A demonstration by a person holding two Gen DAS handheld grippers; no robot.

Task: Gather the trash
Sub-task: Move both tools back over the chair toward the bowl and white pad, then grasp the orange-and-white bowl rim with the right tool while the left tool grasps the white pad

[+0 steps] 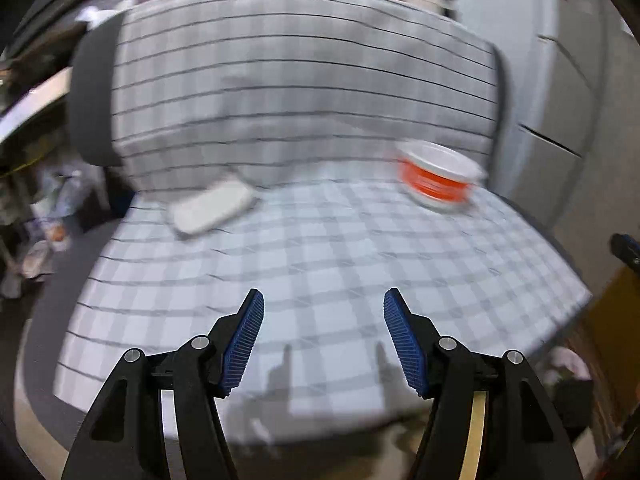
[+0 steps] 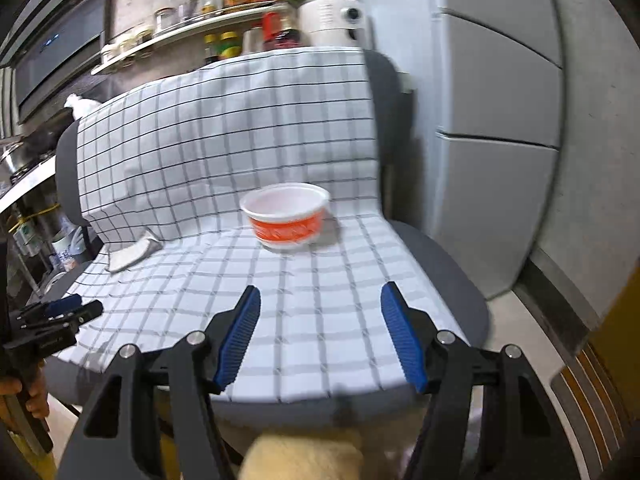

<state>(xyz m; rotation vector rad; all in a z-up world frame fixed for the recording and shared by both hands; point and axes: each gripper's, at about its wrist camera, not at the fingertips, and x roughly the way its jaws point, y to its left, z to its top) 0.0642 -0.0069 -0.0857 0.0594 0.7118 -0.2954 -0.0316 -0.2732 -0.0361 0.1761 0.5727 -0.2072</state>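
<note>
Wrapper (image 1: pixel 212 208): flat on the chair seat (image 1: pixel 320 272), back left corner, long axis slanting toward the backrest.
Cup (image 2: pixel 286 216): upright, back of seat, right of middle.
Left gripper (image 1: pixel 324 336): released, empty, over the front edge; wrapper ahead-left.
Right gripper (image 2: pixel 320 332): released, empty, angled down; cup straight ahead, nearer this one.

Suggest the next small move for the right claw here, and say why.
Probably ease the right claw forward toward the white and orange plastic bowl. Its jaws stand open and empty, and the bowl sits upright and untouched on the checked white cloth covering the chair seat, almost straight ahead. The flat white wrapper lies further left, nearer the left claw.
</note>
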